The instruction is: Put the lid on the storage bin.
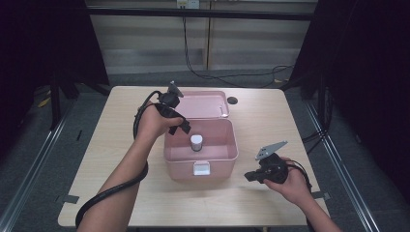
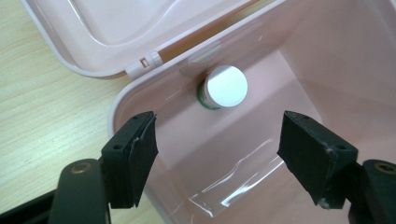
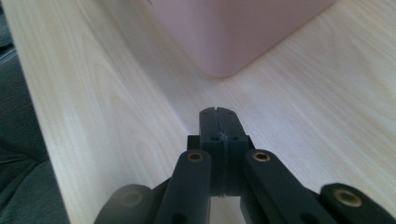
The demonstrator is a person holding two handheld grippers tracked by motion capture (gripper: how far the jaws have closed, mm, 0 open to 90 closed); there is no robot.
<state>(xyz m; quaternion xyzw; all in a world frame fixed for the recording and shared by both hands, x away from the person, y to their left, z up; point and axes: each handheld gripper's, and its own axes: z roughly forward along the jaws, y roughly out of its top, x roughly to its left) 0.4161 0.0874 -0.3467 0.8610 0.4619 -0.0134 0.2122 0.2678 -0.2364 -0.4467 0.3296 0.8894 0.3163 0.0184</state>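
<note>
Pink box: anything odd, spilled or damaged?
Nothing stands out. The pink box sits square on the table, lid open; a white-capped bottle stands upright inside. No spill or damage visible.

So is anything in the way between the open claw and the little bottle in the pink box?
Nothing visible is. The left gripper hangs open above the pink box, whose lid is flipped back. The bottle stands in the box with bare space between it and the jaws.
</note>
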